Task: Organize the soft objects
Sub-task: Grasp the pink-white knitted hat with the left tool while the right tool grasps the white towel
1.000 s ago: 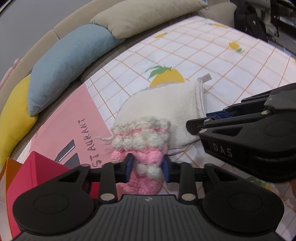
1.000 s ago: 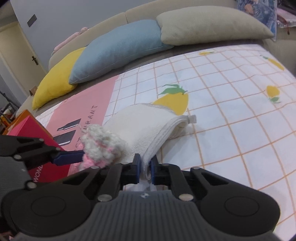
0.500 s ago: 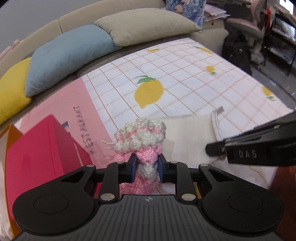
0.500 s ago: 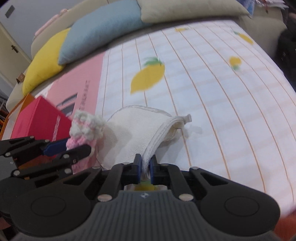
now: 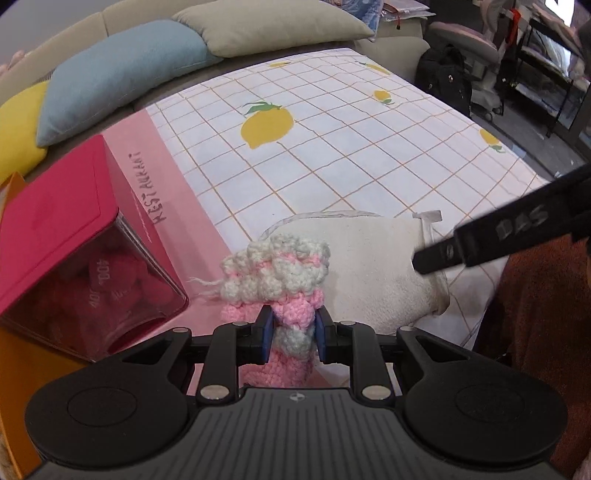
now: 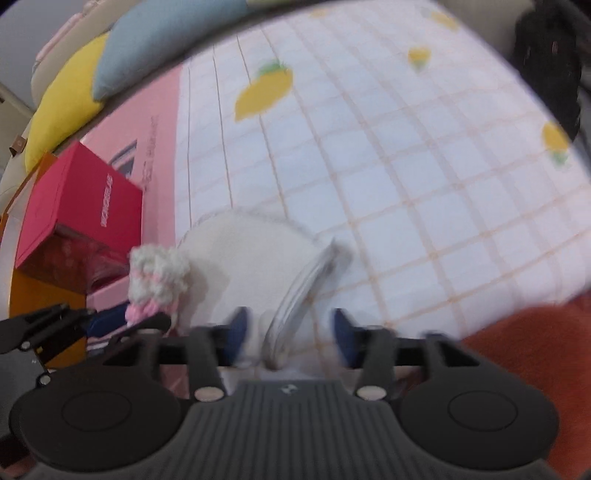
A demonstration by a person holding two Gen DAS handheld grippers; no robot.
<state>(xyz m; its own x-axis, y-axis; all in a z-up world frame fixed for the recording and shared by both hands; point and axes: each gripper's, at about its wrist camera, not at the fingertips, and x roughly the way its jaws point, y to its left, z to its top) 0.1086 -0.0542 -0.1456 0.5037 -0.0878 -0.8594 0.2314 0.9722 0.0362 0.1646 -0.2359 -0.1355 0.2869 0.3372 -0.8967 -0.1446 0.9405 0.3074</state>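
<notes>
1. Pink-and-white crocheted yarn, the knitted piece (image 5: 275, 275), sits pinched between the blue pads of the left gripper (image 5: 291, 334); its bobbly white top stands above the pads and its pink lower part hangs down between them.
2. Just to the right of it lies a cream towel (image 5: 376, 266), folded, resting on the near part of the bed, with its bound edge and a small loop tab on the far right corner.
3. From the right wrist view, which is blurred, the right gripper (image 6: 288, 338) has its jaws spread wide, one on each side of the towel's folded edge (image 6: 306, 280) and not touching it.
4. The same gripper shows in the left wrist view as a dark arm (image 5: 517, 229) reaching in from the right, its tip over the towel's right side.
5. Beneath everything is a checked bedsheet (image 5: 332, 147) printed with yellow lemons, with a pink printed panel (image 5: 162, 192) along its left.
6. On the left, on that pink panel, stands a red box (image 5: 55, 218) with a clear front wall; an orange surface (image 5: 22, 373) lies under and near it.
7. Along the far edge lean a yellow pillow (image 5: 18, 125), a blue pillow (image 5: 118, 77) and a beige pillow (image 5: 273, 26).
8. A rust-coloured cloth (image 5: 535, 332) fills the near right.
</notes>
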